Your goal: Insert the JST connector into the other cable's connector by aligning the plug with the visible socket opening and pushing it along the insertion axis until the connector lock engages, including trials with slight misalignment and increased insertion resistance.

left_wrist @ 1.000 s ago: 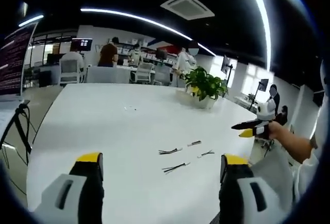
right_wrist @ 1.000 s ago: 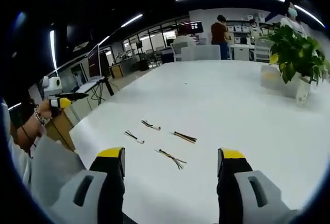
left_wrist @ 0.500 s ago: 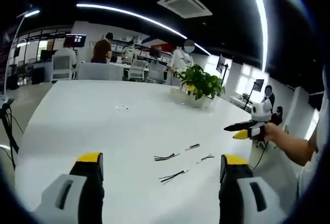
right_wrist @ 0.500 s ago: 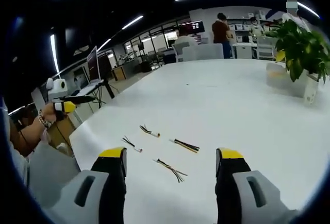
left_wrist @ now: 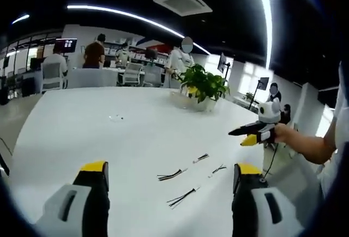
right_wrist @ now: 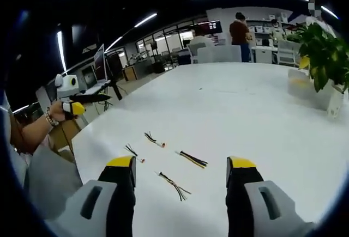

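So far nothing is picked up: your left gripper (left_wrist: 169,174), with its yellow-tipped grey jaws spread wide and holding nothing, hovers over the near edge of the broad white table (left_wrist: 82,122). Your right gripper (right_wrist: 180,171) hangs the same way, jaws apart and empty.

The short JST cables with small connectors lie loose on the table just beyond the jaws. In the right gripper view there are four: a black-and-yellow bundle (right_wrist: 192,159), a thin dark one nearest you (right_wrist: 172,184), a white-tipped one farther left (right_wrist: 153,139) and a small one at far left (right_wrist: 132,152). None is mated, so choosing, gripping, aligning and pushing all remain, judging by this.

A green potted plant in a white pot (left_wrist: 202,87) stands far right. Beyond it is an open office with desks, seated people (left_wrist: 94,57) and ceiling light strips.
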Demonstrator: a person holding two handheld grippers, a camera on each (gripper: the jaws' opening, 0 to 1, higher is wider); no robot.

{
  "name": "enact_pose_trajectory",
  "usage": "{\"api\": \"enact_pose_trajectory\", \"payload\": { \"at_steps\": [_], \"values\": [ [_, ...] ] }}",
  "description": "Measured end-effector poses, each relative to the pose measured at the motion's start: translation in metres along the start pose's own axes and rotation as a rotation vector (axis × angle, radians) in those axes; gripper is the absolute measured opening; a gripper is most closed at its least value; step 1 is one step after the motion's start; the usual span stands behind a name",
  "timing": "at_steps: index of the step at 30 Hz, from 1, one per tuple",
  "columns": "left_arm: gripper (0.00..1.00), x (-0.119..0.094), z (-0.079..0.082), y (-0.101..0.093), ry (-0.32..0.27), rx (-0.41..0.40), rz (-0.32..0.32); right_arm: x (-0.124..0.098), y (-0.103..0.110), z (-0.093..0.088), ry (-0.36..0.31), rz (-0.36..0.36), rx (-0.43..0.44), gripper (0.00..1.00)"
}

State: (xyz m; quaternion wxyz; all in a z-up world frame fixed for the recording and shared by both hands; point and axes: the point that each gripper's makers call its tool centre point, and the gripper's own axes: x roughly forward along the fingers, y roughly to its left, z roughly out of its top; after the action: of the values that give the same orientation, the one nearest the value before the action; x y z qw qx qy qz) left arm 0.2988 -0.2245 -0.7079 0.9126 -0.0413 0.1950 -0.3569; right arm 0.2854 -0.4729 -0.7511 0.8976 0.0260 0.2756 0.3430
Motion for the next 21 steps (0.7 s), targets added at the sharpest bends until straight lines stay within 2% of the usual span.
{"api": "enact_pose_trajectory", "payload": {
  "at_steps": [5, 10, 14, 15, 19, 21],
  "values": [
    [0.94, 0.013, 0.000, 0.002, 0.014, 0.024, -0.033, 0.006, 0.000, -0.004, 0.040, 0.013, -0.035, 0.65],
    [0.94, 0.027, -0.001, -0.007, 0.017, 0.106, -0.118, 0.012, 0.007, -0.008, 0.074, 0.067, -0.081, 0.63],
    [0.93, 0.036, -0.007, -0.019, 0.022, 0.096, -0.215, 0.015, 0.018, -0.006, 0.080, 0.134, -0.131, 0.62],
    [0.93, 0.038, -0.011, -0.022, 0.039, 0.110, -0.238, 0.016, 0.022, -0.005, 0.077, 0.163, -0.143, 0.61],
    [0.93, 0.044, -0.014, -0.026, 0.042, 0.132, -0.276, 0.017, 0.031, -0.009, 0.110, 0.219, -0.206, 0.60],
    [0.92, 0.047, -0.015, -0.027, 0.041, 0.139, -0.287, 0.019, 0.034, -0.009, 0.113, 0.240, -0.209, 0.60]
  ]
}}
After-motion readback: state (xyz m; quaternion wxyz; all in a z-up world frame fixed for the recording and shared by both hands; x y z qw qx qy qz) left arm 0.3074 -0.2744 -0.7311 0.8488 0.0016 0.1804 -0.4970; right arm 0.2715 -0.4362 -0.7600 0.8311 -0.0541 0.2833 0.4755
